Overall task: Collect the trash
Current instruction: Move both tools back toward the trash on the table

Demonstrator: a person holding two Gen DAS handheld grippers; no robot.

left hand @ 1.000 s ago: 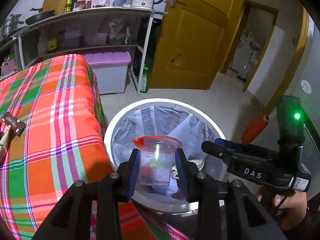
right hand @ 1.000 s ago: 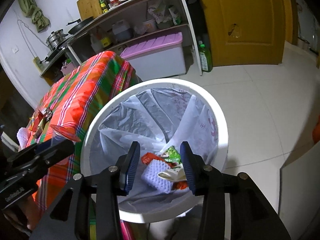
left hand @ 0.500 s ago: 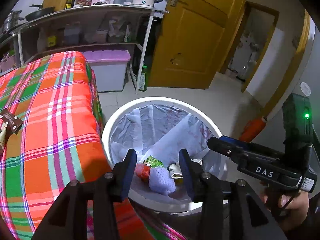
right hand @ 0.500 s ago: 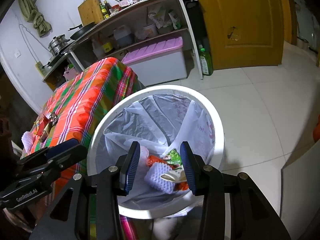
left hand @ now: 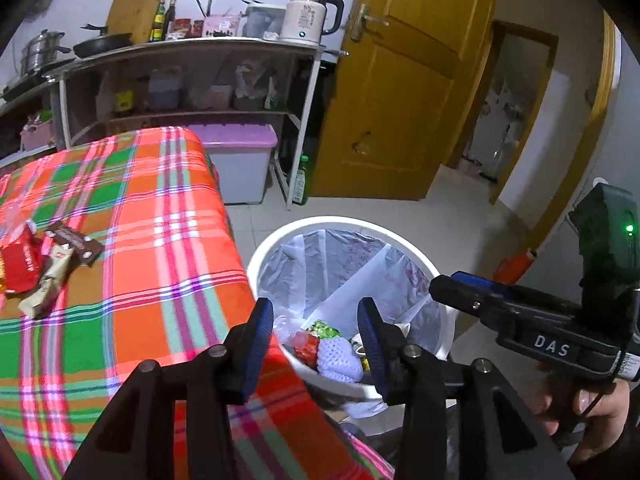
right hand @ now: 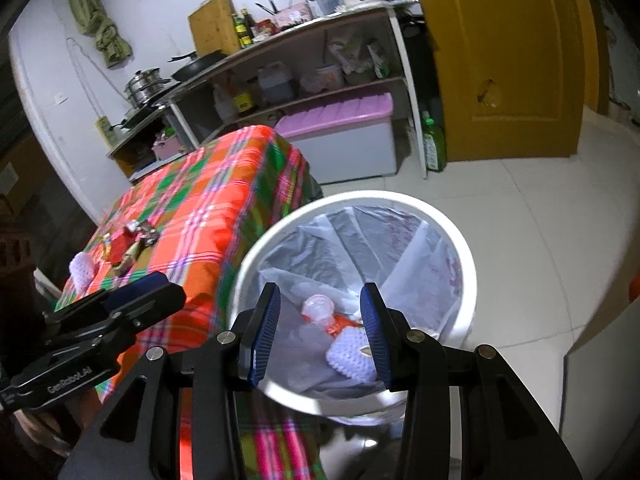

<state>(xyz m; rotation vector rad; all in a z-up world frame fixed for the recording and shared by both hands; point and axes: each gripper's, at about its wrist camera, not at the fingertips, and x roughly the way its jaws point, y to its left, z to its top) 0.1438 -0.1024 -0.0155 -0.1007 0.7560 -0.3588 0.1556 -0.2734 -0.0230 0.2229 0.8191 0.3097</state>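
A white bin (left hand: pixel 348 222) lined with a clear bag stands on the floor beside the plaid-covered table (left hand: pixel 160 240). Inside lie a white knitted piece (left hand: pixel 338 360), red and green wrappers (left hand: pixel 306 346) and a clear plastic cup (right hand: pixel 318 308). My left gripper (left hand: pixel 315 312) hangs open and empty above the bin's near rim, by the table corner. My right gripper (right hand: pixel 321 294) is open and empty over the bin (right hand: pixel 400 196). On the table lie a red packet (left hand: pixel 20 264), a brown wrapper (left hand: pixel 76 244) and a beige wrapper (left hand: pixel 48 284).
A shelf unit (left hand: pixel 192 80) with a kettle, pans and bottles stands behind the table, with a purple-lidded box (left hand: pixel 240 168) under it. A yellow door (left hand: pixel 392 100) stands at the back, a green bottle (left hand: pixel 302 180) by its foot. The floor around the bin is pale tile.
My left gripper opened and the clear cup it held dropped into the bin. Both grippers then rose and drew back, which brought the wrappers on the table into the left view.
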